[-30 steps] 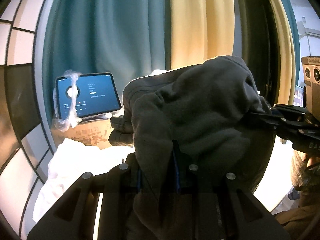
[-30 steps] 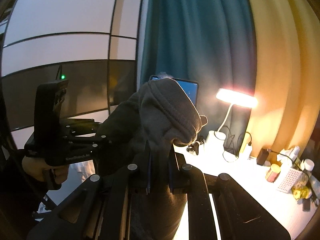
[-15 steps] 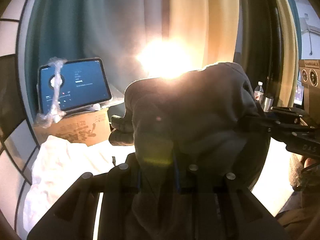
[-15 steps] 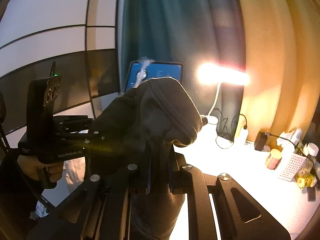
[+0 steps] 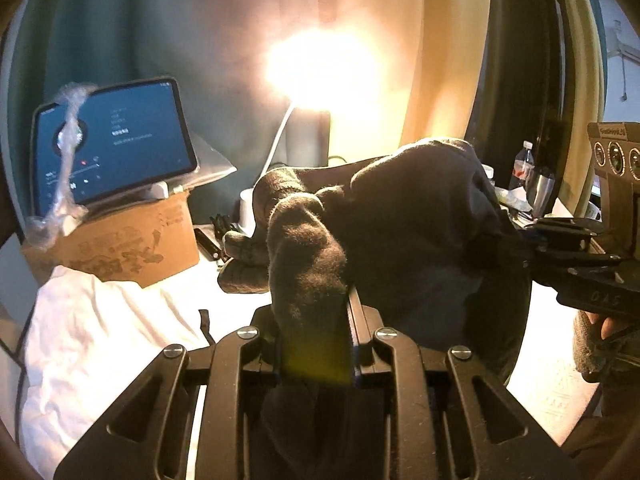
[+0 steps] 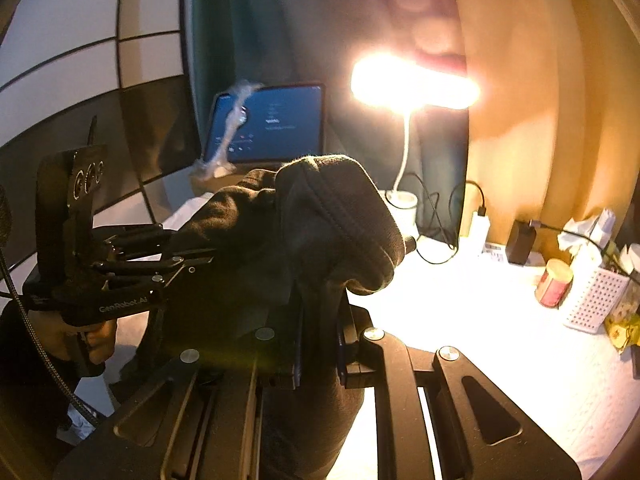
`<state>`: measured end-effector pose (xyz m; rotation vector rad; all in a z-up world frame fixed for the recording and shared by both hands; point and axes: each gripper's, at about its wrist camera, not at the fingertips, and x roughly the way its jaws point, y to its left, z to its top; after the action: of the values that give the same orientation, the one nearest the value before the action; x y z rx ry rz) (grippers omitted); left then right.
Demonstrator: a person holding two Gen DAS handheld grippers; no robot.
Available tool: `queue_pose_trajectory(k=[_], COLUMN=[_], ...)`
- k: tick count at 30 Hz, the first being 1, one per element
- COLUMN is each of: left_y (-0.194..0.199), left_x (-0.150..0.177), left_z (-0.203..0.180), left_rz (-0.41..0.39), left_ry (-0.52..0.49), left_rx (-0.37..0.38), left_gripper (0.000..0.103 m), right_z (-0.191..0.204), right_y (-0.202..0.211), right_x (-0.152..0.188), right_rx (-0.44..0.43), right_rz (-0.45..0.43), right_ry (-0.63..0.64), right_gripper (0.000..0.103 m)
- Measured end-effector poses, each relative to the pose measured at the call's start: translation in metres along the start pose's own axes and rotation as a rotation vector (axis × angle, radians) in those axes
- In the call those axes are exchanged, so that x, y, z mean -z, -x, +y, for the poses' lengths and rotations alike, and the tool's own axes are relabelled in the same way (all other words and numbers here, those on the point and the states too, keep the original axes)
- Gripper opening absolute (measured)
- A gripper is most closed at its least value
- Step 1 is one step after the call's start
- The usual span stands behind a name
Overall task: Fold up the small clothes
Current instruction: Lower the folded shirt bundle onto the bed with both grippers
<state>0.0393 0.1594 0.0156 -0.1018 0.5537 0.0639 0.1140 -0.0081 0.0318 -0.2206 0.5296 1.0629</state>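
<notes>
A dark grey garment is held up in front of the lit desk lamp, clear of the white table. One bunched edge is clamped between the narrowed fingers of the left gripper, another by the right gripper. Its shape is possibly a small sweatshirt, the backlight obscuring detail.

Left black two-finger gripper clamped on dark grey knit garment, pointing fwd and down. Right black two-finger gripper likewise pinching same cloth. Bare hand wrapped round left gripper's handle; both side by side, close.
</notes>
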Motion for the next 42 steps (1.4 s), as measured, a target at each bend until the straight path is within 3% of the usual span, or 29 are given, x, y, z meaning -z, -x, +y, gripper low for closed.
queue_pose_trajectory(k=[40,42], left_y=[-0.123,-0.127], left_x=[0.038,0.038], left_z=[0.052,0.054], left_rz=[0.289,0.300], left_ry=[0.104,0.108], left_rx=[0.012,0.011], left_gripper=[0.022,0.022], right_z=[-0.073,-0.076], right_y=[-0.154,-0.159], right_x=[0.054,0.055], right_rx=[0.004,0.006], right_rz=[0.312,0.325], right_ry=[-0.142,-0.149], right_gripper=[0.014,0.023])
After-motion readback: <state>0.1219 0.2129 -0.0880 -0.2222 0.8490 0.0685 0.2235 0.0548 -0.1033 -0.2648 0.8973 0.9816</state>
